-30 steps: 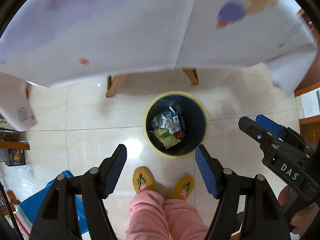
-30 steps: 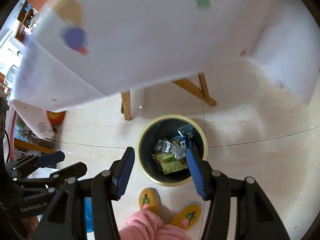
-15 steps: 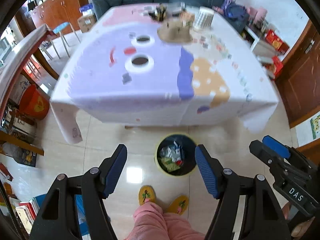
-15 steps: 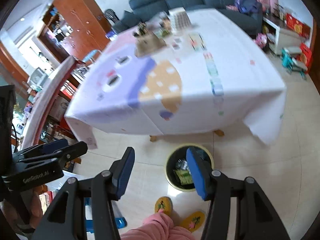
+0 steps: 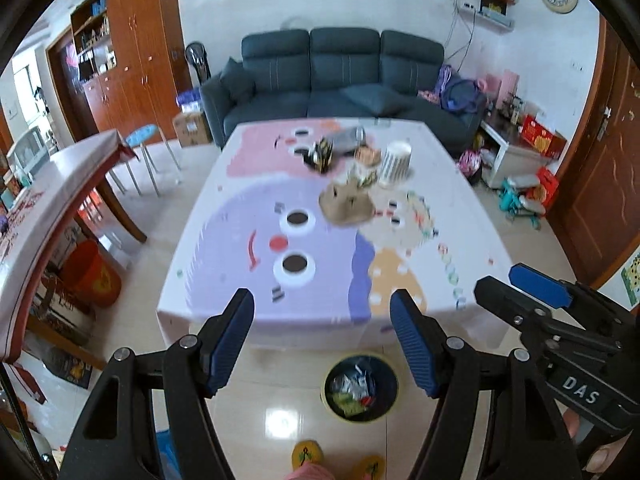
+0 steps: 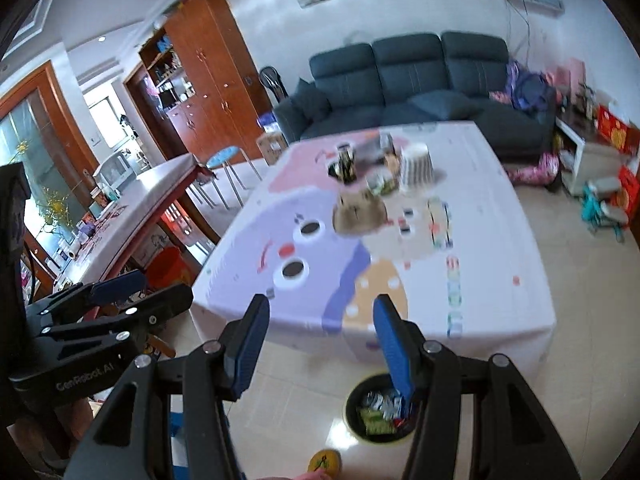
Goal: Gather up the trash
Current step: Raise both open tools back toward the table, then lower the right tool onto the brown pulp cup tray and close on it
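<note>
Left wrist view: the left tongs (image 5: 322,336) hang spread and empty above the table's (image 5: 472,220) near edge, with the trash bin (image 5: 361,388) on the floor at 6 o'clock, just in front of the table. A crumpled brown paper bag (image 5: 347,202) lies at 12 o'clock on the cloth, flattened, its long axis running roughly 9 to 3; which end is its mouth is too blurred to tell. Reaching it cleanly likely means going low across the cloth and closing across the short side.

Right wrist view: the right tongs (image 6: 322,334) are likewise spread, holding nothing. The bag (image 6: 359,210) sits at 12 o'clock, near a striped paper cup (image 6: 417,167) at 1 o'clock; a careful approach should avoid knocking the cup.
</note>
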`<state>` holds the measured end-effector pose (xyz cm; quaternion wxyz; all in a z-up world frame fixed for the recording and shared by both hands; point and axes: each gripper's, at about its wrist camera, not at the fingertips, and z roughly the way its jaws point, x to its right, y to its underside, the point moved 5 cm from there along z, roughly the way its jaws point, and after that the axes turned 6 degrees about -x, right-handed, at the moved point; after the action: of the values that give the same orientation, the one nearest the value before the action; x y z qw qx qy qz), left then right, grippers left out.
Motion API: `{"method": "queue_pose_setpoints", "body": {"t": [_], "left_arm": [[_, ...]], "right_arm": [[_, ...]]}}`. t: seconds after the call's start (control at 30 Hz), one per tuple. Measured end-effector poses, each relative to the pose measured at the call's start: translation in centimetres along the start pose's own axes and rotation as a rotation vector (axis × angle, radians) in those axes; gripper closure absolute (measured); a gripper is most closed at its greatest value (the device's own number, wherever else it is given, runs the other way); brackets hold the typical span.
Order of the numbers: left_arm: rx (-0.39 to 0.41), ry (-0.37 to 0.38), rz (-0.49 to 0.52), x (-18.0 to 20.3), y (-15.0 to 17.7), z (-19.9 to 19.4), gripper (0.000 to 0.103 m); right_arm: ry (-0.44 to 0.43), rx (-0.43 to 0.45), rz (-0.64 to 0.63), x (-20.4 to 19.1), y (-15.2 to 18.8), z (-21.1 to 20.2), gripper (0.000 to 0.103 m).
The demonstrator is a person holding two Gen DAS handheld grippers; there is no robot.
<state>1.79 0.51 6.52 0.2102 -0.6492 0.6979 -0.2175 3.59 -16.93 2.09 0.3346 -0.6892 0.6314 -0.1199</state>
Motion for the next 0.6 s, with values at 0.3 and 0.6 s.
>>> {"method": "queue_pose_setpoints", "body": {"t": [0.3,0.6], "left_arm": [[0.001,0.047,-0.037,-0.4,-4.4,1.5,0.034],[-0.026,0.086,-0.002,-2.0,-10.0,9.1,0.034]], "right_arm": [[0.019,0.001,-0.005,1.0,-4.0,1.5,0.048],[0.063,-0.066,0.051,2.9,-7.6,8.5,0.048]]}}
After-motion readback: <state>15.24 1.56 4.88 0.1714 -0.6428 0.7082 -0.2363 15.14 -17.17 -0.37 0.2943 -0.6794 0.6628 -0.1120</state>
